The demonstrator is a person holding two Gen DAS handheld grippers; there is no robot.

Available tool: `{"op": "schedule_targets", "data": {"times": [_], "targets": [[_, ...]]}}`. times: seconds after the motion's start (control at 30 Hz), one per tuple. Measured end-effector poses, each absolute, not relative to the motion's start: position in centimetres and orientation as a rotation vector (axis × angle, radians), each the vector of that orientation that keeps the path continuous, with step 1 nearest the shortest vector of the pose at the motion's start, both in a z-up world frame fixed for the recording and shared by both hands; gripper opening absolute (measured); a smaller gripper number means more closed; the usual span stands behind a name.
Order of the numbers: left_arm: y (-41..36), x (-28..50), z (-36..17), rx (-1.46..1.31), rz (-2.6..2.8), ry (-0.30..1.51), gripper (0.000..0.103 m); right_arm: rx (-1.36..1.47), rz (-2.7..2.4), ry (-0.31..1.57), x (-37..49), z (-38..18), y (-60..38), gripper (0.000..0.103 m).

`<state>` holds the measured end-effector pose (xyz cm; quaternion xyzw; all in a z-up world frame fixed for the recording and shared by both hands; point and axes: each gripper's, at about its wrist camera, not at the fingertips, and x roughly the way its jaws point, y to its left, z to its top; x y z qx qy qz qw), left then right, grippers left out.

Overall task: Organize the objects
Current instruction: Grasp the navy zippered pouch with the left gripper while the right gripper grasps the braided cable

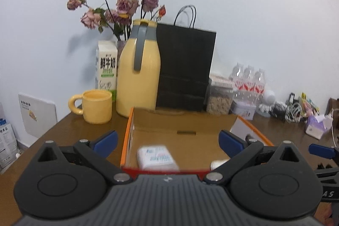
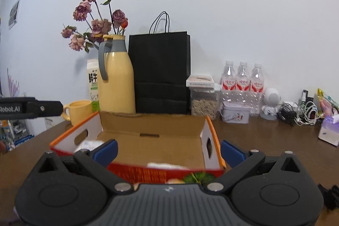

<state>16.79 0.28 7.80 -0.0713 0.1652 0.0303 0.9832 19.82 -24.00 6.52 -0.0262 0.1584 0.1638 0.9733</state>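
Low in the left wrist view, the left gripper (image 1: 168, 142) has its jaws spread wide and empty over the near red rim of the cardboard box (image 1: 182, 126). A blurred white packet (image 1: 157, 157) lies on the box floor between the fingers. The right gripper (image 2: 168, 149) likewise gapes above the box (image 2: 161, 139). Beyond, at frame centre, a yellow jug (image 1: 138, 73) and a black bag (image 1: 184, 69) close off the far side.

Left gripper (image 1: 168, 142) and right gripper (image 2: 168, 150) are showing matte black linkages, blue finger pads (image 1: 106, 142), silver pivot screws and ribbed grey housings. White "Robot.AI" lettering is appearing on one black arm.
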Motion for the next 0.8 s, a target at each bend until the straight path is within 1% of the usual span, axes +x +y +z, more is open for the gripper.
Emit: {"op": "schedule_targets", "data": {"times": [0.17, 0.47, 0.67, 0.8], "targets": [[0.7, 15.0, 6.1, -0.142, 0.054, 0.413, 0.103, -0.078, 0.333, 0.381, 17.3, 5.1, -25.7, 0.103], [0.6, 12.2, 3.2, -0.104, 0.025, 0.532, 0.103, -0.117, 0.314, 0.541, 13.8, 0.8, -28.5, 0.103], [0.8, 11.5, 1.5, -0.123, 0.029, 0.607, 0.103, -0.107, 0.306, 0.615, 13.3, -1.2, -29.9, 0.103], [0.7, 10.9, 1.1, -0.136, 0.032, 0.631, 0.103, -0.106, 0.334, 0.632, 13.8, -1.4, -29.9, 0.103]]}}
